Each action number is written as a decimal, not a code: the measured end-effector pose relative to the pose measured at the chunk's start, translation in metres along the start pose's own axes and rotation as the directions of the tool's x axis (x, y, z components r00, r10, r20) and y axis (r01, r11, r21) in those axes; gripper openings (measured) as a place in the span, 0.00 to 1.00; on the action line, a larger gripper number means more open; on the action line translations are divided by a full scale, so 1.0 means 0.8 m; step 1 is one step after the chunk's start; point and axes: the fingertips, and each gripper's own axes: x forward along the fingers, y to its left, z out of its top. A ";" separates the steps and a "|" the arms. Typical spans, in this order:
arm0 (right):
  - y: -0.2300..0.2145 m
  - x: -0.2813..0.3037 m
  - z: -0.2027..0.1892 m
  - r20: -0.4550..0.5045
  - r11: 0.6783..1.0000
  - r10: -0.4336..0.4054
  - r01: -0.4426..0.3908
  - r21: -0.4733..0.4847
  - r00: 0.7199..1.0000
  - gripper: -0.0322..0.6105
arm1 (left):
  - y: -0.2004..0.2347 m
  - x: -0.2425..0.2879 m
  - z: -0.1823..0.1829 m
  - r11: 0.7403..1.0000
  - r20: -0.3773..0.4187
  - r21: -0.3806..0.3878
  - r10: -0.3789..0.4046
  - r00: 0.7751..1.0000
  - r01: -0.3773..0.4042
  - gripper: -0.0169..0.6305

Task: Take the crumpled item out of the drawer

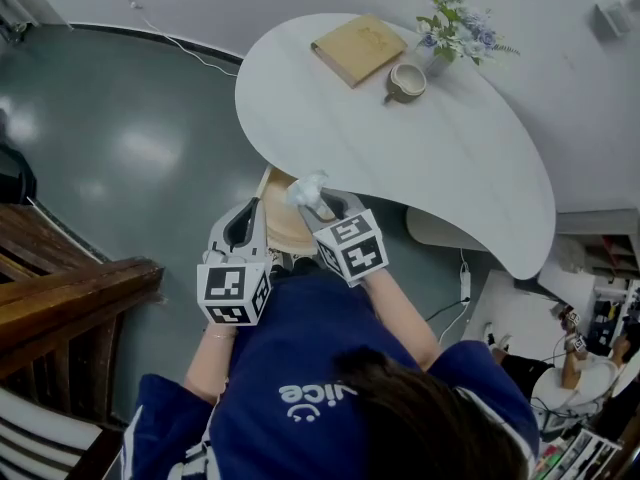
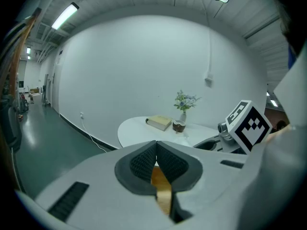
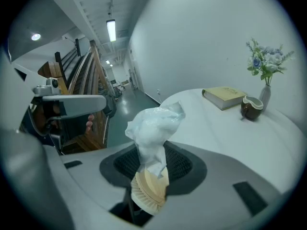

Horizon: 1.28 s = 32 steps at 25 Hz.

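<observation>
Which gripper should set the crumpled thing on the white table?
Right: the right gripper clamps the crumpled item near the table edge; the left gripper is shut, empty.

The crumpled item [image 1: 308, 190] [image 3: 153, 128] is a white, wrinkled wad of thin paper or plastic, puffed at the top and narrowing to a twisted tail. It stands upright, pinched by that tail between the jaws of the right claw [image 3: 151, 164], at the near edge of the worktop [image 1: 400, 158]. The drawer [image 1: 278, 223], pale wood with a rounded front, juts out open from under that same edge, below the wad.
</observation>
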 end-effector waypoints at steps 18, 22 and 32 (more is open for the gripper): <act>-0.025 -0.087 0.072 0.278 0.986 -0.165 0.154 0.063 0.946 0.28 | -0.030 -0.008 0.052 0.994 0.116 0.102 -0.061 0.991 0.049 0.03; -0.028 -0.111 0.097 0.374 0.981 -0.195 0.182 0.068 0.907 0.28 | -0.032 -0.010 0.068 0.992 0.142 0.112 -0.076 0.987 0.060 0.03; -0.035 -0.152 0.128 0.539 0.970 -0.239 0.216 0.108 0.808 0.28 | -0.029 -0.017 0.099 0.991 0.201 0.120 -0.088 0.976 0.064 0.03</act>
